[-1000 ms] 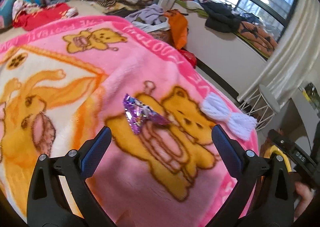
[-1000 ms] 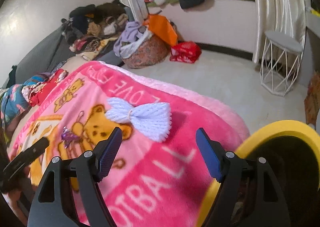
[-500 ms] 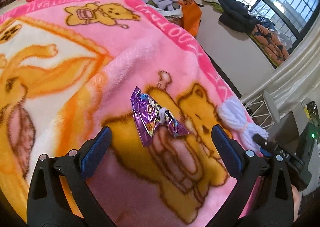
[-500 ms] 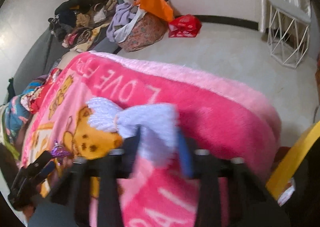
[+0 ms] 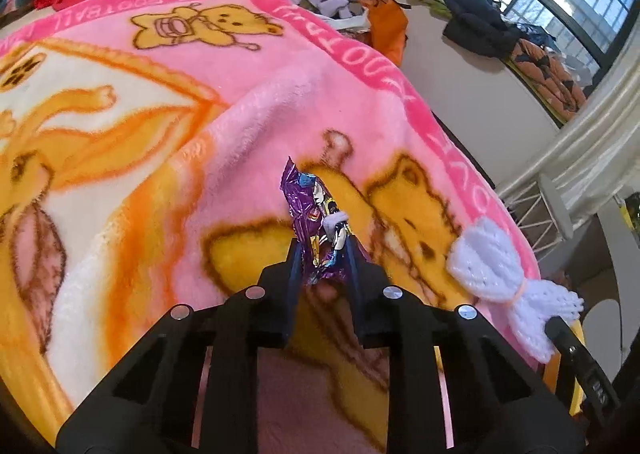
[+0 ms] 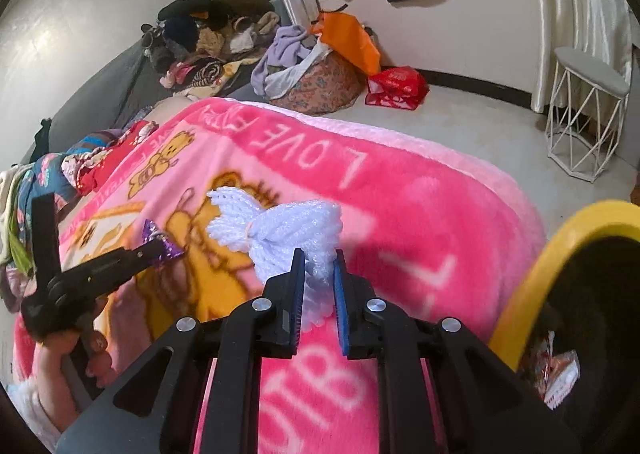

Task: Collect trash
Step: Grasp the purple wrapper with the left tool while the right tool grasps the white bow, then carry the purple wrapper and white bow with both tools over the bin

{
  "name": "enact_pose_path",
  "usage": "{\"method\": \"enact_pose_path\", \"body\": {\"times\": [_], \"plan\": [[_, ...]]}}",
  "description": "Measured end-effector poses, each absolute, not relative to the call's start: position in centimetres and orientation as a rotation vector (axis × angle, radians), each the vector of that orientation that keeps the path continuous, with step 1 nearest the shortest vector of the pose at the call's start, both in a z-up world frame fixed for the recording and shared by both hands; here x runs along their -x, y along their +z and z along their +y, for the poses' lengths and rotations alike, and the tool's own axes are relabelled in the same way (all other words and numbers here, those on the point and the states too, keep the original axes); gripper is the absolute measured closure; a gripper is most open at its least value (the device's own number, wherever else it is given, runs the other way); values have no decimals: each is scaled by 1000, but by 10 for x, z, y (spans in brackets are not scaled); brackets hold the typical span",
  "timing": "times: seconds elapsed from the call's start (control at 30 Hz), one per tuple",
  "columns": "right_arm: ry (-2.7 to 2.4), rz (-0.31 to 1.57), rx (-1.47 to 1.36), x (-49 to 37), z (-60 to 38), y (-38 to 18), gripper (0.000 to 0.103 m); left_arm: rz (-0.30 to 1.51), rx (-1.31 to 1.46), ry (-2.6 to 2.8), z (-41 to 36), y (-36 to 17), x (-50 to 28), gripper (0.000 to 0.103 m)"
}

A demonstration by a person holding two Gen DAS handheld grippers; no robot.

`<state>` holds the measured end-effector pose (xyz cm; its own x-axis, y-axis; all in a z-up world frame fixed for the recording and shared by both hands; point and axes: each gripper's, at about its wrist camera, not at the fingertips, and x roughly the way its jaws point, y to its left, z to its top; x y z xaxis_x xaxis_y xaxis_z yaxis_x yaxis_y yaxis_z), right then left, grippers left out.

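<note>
left gripper [image 5: 322,254] just clamped onto the purple foil wrapper [image 5: 310,210] on the pink bear blanket [image 5: 168,142]. right gripper [image 6: 316,270] is pinching the white knitted bow [image 6: 280,226], yellow-rimmed bin [image 6: 560,246] just beside.

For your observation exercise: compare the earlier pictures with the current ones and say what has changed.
Both grippers have just been closing: the left gripper now pinches the purple foil wrapper, the right gripper clamps the white knitted bow. The pink bear blanket and yellow-rimmed bin stayed put.
</note>
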<state>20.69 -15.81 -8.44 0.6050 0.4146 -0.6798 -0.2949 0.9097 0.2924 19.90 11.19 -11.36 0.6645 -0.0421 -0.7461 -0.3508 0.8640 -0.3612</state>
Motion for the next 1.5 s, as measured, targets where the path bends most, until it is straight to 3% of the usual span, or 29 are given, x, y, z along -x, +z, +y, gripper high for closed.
{"method": "enact_pose_path", "body": {"times": [0.6,1.5], "plan": [[350,711,-203,-140,-204,-51,89,760,415,5,49,-70,-167,89],[159,643,-253,-107,-284,-37,89,684,306,-174,-25,-28,-147,89]]}}
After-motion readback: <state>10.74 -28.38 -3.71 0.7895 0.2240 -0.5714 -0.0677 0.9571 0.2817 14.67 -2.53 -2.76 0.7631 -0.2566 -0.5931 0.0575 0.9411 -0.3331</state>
